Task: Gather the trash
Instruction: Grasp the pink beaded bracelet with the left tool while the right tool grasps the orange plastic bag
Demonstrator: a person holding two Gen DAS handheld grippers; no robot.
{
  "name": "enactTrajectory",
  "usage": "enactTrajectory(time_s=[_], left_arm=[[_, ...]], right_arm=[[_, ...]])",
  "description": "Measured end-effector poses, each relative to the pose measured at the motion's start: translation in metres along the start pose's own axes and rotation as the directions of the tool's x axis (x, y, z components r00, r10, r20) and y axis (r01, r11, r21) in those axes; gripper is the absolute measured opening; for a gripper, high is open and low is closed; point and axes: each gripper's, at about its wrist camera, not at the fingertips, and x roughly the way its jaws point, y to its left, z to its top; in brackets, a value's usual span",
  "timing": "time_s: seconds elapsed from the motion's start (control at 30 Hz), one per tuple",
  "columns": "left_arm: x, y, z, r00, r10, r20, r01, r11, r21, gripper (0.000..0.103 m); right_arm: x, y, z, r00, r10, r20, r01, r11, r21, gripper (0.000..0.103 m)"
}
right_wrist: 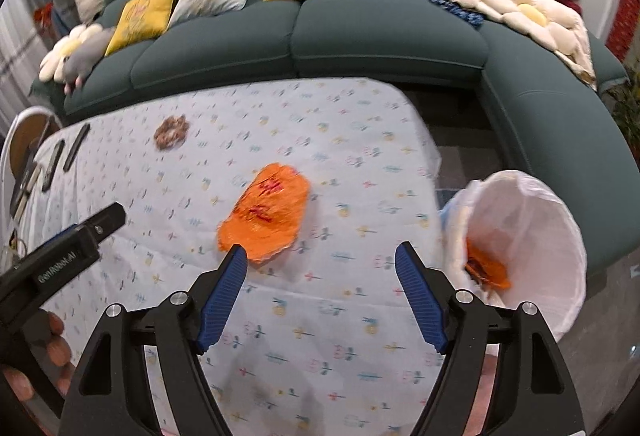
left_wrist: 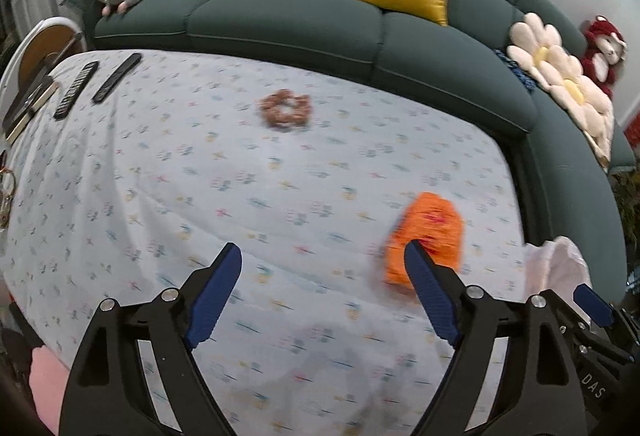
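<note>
Both tongs are held wide open and empty over the cloth-covered table (right_wrist: 360,140), tilted down toward it. Between the blue fingers of the left tongs (left_wrist: 322,292) only bare flowered cloth is seen, while the orange wrapper (left_wrist: 430,232) lies just past the tip of one finger. In the right wrist view the right tongs (right_wrist: 320,288) are spread the same way, with the orange wrapper (right_wrist: 266,212) just ahead of one fingertip and slightly to its side; nothing is touched. The wrapper, crumpled and flat on the cloth, is judged to be the next piece of trash, and the wide spread suits a pinch across its breadth. A white-lined bin (right_wrist: 524,240) is kept at the table's near corner, just beside the right tongs, so that trash need only be carried a short way; another orange scrap (right_wrist: 486,270) is already seen inside it. A brown hair tie (left_wrist: 286,108) and two remote controls (left_wrist: 94,84) lie farther off near the sofa (left_wrist: 280,24) and are probably not trash. Part of a hand (right_wrist: 48,352) is visible on the left handle.
</note>
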Motion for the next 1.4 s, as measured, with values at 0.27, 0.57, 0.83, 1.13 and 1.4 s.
enactTrajectory(time_s=[0.27,0.57,0.83,1.13,1.4], left_arm=[[0.041,0.048,0.030,0.997,0.076,-0.021,-0.077,0.996,-0.045,0.090],[0.106,0.073,0.094,0.994,0.091,-0.051,-0.095,0.993,-0.064,0.091],[0.178,0.084,0.144,0.992,0.092,-0.092,-0.099,0.992,-0.076,0.086],[0.218,0.075,0.148,0.987,0.057,-0.151,-0.064,0.997,-0.040,0.042],[0.193,0.061,0.111,0.986,0.050,-0.159,-0.047,0.999,0.022,0.014]], right_arm=[[0.062,0.041,0.012,0.995,0.018,-0.103,-0.020,1.000,-0.015,0.073],[0.139,0.068,0.034,0.981,-0.008,-0.195,0.004,1.000,-0.017,0.080],[0.179,0.075,0.042,0.974,-0.072,-0.216,0.061,0.997,-0.055,0.082],[0.183,0.073,0.043,0.983,-0.043,-0.178,0.037,0.998,-0.041,0.085],[0.176,0.065,0.035,0.985,-0.028,-0.169,0.019,0.998,-0.053,0.071]])
